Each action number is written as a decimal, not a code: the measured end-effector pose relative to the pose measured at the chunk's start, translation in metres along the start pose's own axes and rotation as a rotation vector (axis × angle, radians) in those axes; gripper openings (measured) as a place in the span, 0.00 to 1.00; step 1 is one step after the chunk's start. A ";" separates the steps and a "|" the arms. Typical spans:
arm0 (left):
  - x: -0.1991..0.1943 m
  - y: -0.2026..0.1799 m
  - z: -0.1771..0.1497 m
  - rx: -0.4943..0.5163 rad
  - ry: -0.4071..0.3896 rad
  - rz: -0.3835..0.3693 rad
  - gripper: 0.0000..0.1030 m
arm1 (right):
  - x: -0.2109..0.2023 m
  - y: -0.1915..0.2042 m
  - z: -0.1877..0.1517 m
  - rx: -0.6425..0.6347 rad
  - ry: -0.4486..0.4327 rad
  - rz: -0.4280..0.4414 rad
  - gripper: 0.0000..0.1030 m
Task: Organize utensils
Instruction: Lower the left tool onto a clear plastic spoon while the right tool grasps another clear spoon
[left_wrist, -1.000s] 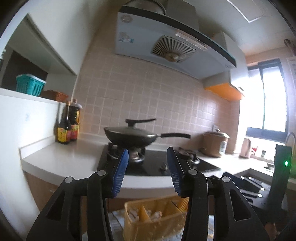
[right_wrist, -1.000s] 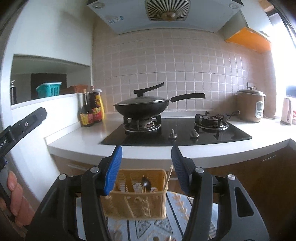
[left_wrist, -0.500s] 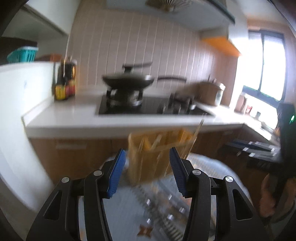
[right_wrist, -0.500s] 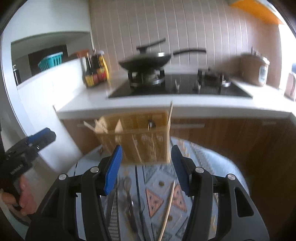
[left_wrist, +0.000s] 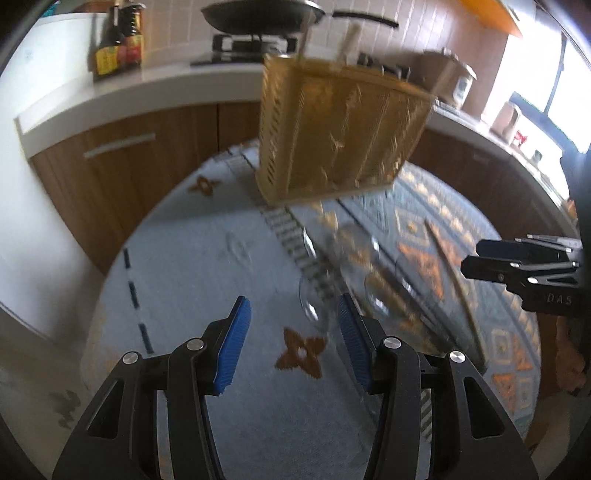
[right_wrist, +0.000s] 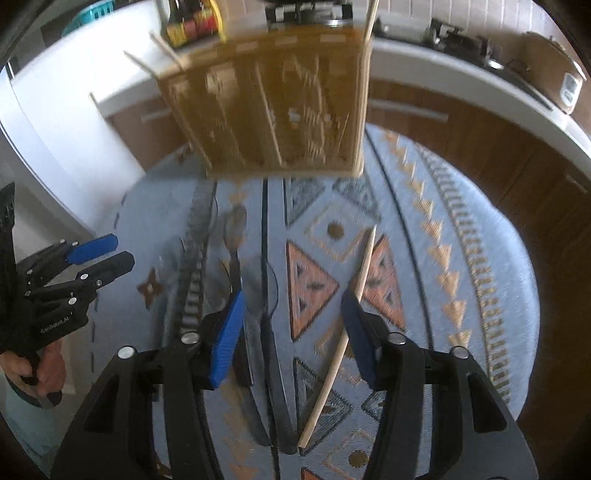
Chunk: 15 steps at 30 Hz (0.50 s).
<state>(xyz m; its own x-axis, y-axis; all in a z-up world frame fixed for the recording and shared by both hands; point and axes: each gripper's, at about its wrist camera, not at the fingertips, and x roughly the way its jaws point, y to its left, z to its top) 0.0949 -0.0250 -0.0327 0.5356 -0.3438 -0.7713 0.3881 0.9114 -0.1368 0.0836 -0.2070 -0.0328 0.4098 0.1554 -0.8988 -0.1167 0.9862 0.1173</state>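
A yellow slotted utensil holder stands at the far side of a round table with a patterned cloth; chopsticks stick out of it. Loose utensils lie on the cloth in front of it: spoons, dark-handled pieces and a single wooden chopstick. My left gripper is open and empty above the cloth, left of the spoons. My right gripper is open and empty above the utensils, the chopstick just inside its right finger.
Behind the table runs a white counter over wooden cabinets, with sauce bottles, a stove with a wok and a rice cooker. The other gripper shows at each view's edge.
Both grippers have tilted down from the stove wall to the table. The holder moved up in both views and the loose utensils on the cloth came into sight. Both stay open.
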 end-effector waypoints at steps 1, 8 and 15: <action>0.004 -0.003 -0.002 0.009 0.012 0.003 0.46 | 0.004 0.000 -0.002 -0.006 0.014 0.003 0.40; 0.021 -0.016 -0.011 0.060 0.084 0.019 0.46 | 0.025 0.002 -0.012 -0.037 0.079 0.035 0.39; 0.031 -0.027 -0.010 0.093 0.126 0.013 0.46 | 0.036 0.021 -0.024 -0.125 0.115 0.016 0.39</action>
<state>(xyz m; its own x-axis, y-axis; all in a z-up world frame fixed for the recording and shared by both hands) 0.0936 -0.0579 -0.0588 0.4447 -0.2959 -0.8454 0.4525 0.8888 -0.0730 0.0740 -0.1820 -0.0730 0.3019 0.1563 -0.9404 -0.2364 0.9679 0.0849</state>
